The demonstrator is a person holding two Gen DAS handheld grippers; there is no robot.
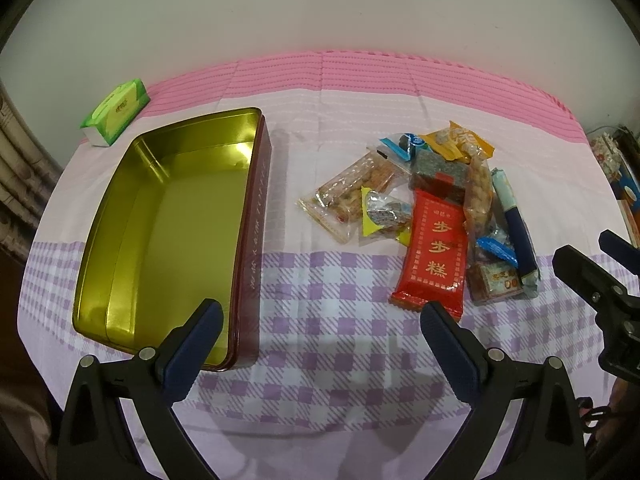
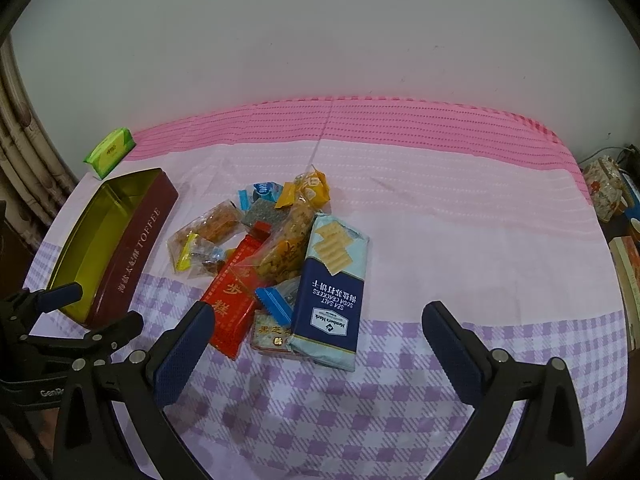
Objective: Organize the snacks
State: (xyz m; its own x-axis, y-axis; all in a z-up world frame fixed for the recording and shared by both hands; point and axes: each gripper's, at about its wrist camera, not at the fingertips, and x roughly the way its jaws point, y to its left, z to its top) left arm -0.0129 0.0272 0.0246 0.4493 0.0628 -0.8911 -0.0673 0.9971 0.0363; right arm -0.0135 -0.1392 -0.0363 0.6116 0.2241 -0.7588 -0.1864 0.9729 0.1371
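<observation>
A maroon toffee tin (image 1: 256,216) (image 2: 132,256) with a bare gold inside lies open on the left of the cloth. To its right is a pile of snacks: a red cake packet (image 1: 434,252) (image 2: 232,300), a blue soda cracker pack (image 2: 332,292) (image 1: 516,224), a clear packet of orange crackers (image 1: 352,188) (image 2: 216,220), a yellow-orange packet (image 1: 456,140) (image 2: 308,188) and several small sweets. My left gripper (image 1: 320,316) (image 2: 100,308) hangs open between tin and pile. My right gripper (image 2: 320,320) (image 1: 592,252) stands open just in front of the cracker pack. Neither holds anything.
A green tissue pack (image 1: 116,114) (image 2: 110,150) lies at the far left corner behind the tin. The table wears a pink, white and purple-checked cloth (image 1: 340,92) (image 2: 460,208). A white wall stands behind. Books and clutter (image 2: 628,264) sit off the right edge.
</observation>
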